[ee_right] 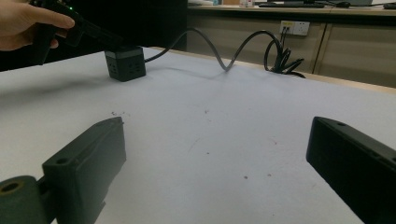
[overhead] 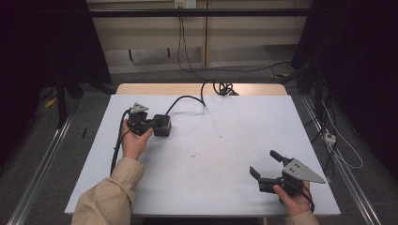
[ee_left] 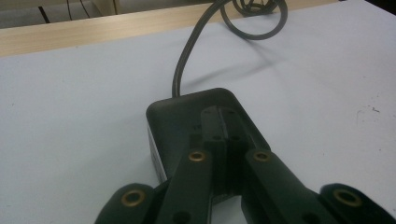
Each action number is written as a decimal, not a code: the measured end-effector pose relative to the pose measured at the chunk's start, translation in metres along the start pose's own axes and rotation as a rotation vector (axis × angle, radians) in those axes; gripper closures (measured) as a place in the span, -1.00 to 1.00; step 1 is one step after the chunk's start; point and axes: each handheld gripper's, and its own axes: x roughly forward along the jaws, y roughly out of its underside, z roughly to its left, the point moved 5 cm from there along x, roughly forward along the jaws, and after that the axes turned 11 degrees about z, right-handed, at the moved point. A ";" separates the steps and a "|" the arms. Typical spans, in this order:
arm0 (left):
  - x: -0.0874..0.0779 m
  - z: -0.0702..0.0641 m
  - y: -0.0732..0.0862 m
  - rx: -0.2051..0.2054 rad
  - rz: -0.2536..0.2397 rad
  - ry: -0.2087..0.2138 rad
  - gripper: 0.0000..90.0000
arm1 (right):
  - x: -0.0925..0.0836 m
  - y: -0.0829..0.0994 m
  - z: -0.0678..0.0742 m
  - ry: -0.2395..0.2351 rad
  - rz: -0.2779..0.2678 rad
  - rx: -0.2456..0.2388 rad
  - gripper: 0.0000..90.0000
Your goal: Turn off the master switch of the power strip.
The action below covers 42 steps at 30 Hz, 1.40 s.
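White table (overhead: pixel 211 154): left gripper (ee_left: pixel 225 128) jaws closed atop cube socket (ee_left: pixel 187 116); right gripper (ee_right: pixel 215 154) wide, empty.

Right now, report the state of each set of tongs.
Left tongs: shut, tips resting on top of the black power cube, nothing gripped.
Right tongs: open wide, empty, over the white table.

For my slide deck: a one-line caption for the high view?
Left claw shut atop a cube socket; right claw open above the white table.
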 end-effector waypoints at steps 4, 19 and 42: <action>0.000 -0.001 0.000 -0.002 -0.004 -0.003 1.00 | 0.000 0.000 0.000 0.000 -0.001 -0.001 -0.91; 0.000 -0.001 0.000 -0.008 -0.004 -0.005 1.00 | 0.000 -0.001 0.000 0.000 -0.001 -0.002 -0.91; -0.001 0.000 -0.003 -0.056 -0.013 0.003 1.00 | 0.002 -0.001 0.000 -0.002 0.001 -0.006 -0.91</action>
